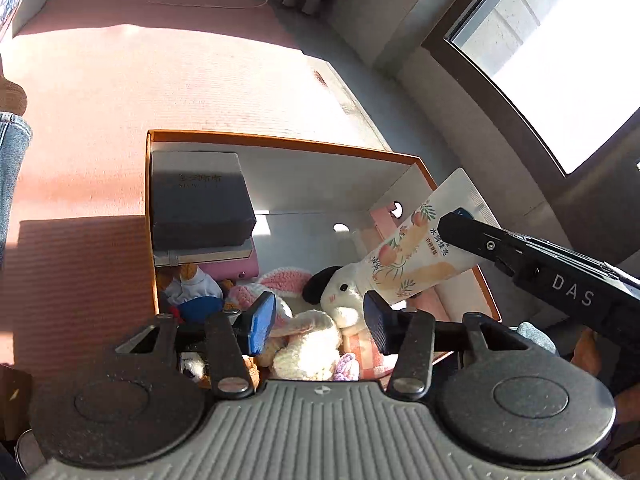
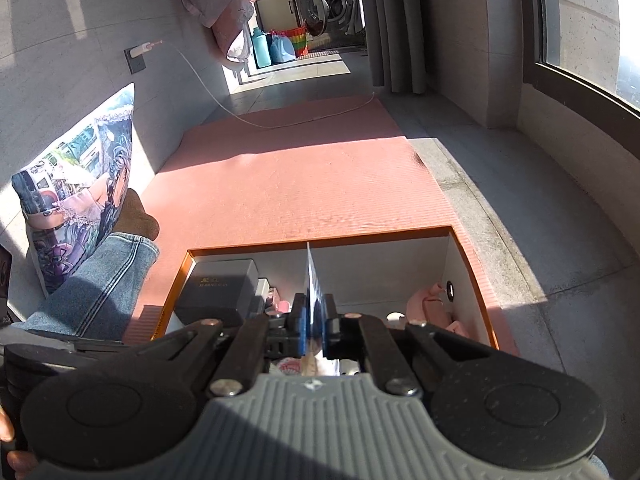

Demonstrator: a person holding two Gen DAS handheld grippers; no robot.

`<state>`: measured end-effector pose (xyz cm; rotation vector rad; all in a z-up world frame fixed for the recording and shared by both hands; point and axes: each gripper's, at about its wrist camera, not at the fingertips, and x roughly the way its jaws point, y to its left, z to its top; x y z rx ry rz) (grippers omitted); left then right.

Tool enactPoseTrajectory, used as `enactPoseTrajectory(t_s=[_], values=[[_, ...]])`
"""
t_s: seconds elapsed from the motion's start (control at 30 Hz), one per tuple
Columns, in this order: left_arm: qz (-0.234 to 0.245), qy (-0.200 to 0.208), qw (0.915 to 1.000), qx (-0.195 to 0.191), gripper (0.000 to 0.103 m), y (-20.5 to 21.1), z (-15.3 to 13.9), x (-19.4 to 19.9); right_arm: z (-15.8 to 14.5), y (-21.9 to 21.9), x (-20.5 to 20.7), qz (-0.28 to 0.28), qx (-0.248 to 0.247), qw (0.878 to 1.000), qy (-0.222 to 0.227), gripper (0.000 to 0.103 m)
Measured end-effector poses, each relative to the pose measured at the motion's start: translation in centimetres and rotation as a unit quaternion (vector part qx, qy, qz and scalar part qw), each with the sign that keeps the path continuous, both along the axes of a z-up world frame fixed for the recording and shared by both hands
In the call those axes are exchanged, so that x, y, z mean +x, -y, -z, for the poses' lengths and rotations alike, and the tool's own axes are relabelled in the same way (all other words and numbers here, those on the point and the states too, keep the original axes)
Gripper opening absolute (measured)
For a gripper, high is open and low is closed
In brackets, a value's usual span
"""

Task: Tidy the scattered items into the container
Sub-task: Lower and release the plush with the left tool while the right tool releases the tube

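An orange-rimmed box with white inner walls sits on a pink mat. It holds a dark case, a pink notebook, plush toys and pink cloth. My left gripper is open and empty just above the plush toys. My right gripper is shut on a cream tube with a peach print, seen edge-on in the right wrist view. It holds the tube tilted over the box's right side, cap end down near the white plush rabbit.
The pink mat lies on grey floor beside a window wall. A leg in jeans and a printed cushion lie left of the box. A white cable crosses the mat's far end.
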<state>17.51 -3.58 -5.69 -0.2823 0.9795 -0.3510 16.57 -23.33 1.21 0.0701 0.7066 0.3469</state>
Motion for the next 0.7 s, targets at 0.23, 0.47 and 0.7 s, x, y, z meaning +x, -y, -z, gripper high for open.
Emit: enactPoseTrajectory(t_s=[0.23,0.47,0.7], values=[[-0.021,0.034,0.9981,0.046,0.057,-2.5,-0.8,-1.5,1.5,-3.3,2.5,-0.01,0.01,1.0,-0.011,0.007],[-0.055,0.035,0.9957,0.067,0.057,-5.5,-1.0,-2.3,4.3,-5.5,5.3,0.006,-0.017,1.0,-0.016,0.007],[-0.081,0.019,0.9937,0.076,0.057,-7.6,0.1,-2.4,6.4,-6.9,7.7,0.015,-0.025,0.999,-0.026,0.007]])
